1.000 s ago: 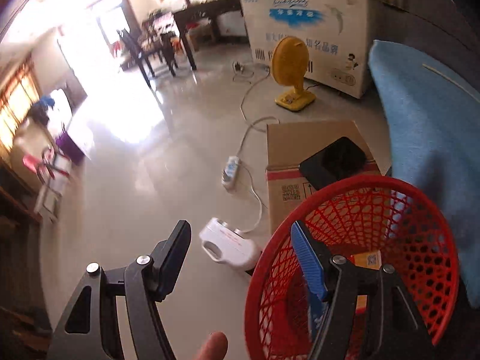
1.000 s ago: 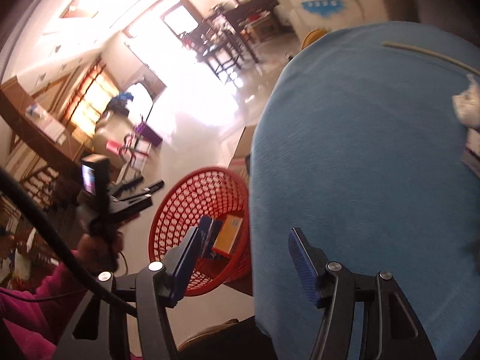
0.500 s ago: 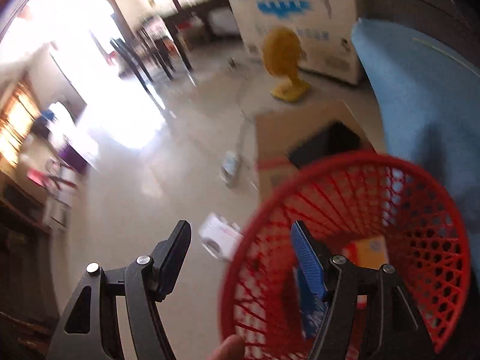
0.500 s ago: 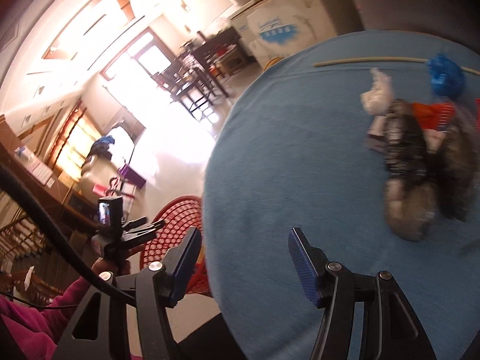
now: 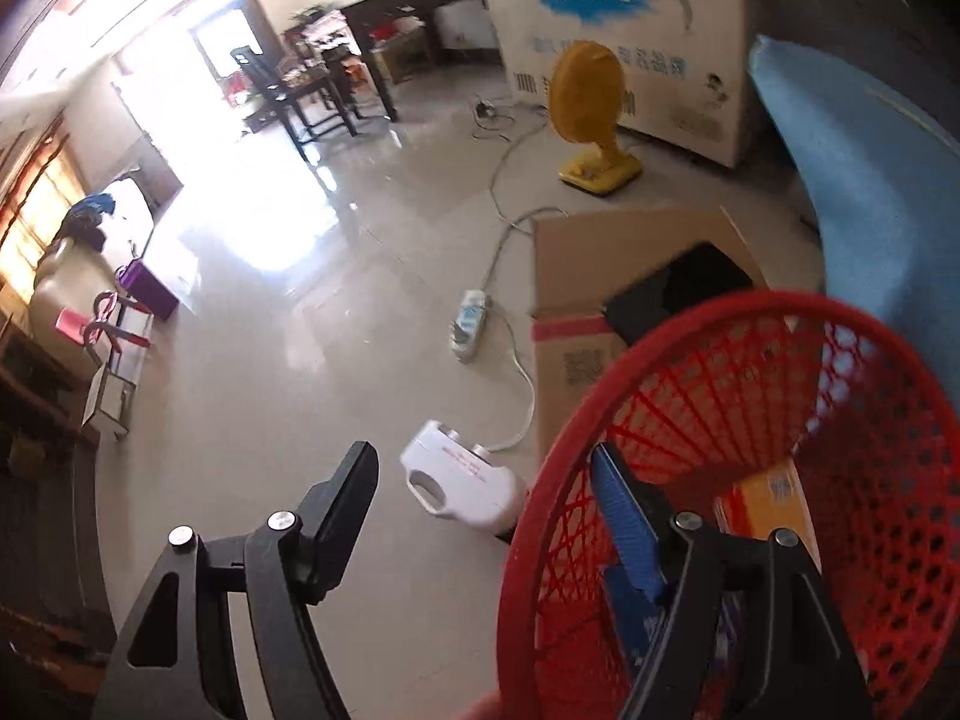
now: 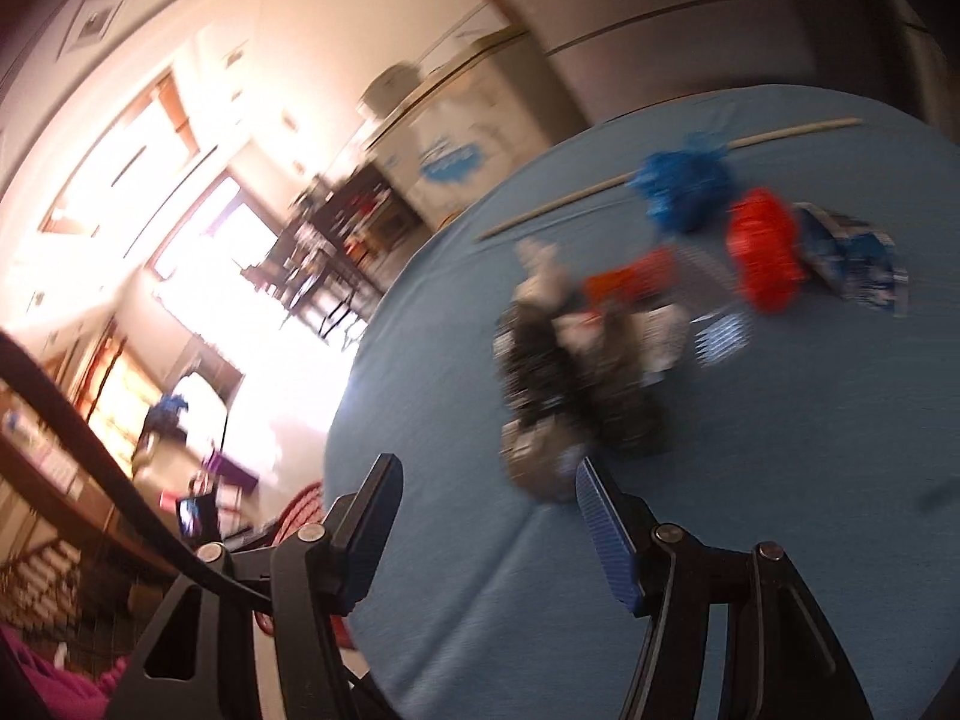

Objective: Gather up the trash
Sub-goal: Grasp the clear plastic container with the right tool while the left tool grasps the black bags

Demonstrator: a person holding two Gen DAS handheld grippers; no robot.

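On the blue table [image 6: 750,540], a blurry trash pile [image 6: 588,372] sits just ahead of the right gripper [image 6: 486,516], jaws wide, empty. Left gripper [image 5: 486,510] gapes wide too, one finger inside the red basket [image 5: 840,420].

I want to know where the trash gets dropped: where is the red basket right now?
In the left wrist view the red basket sits lower right, its rim between the open left tongs, beside the cardboard box.

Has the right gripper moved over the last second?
Yes. The right gripper swung away from the red basket across the blue tablecloth toward the trash pile.
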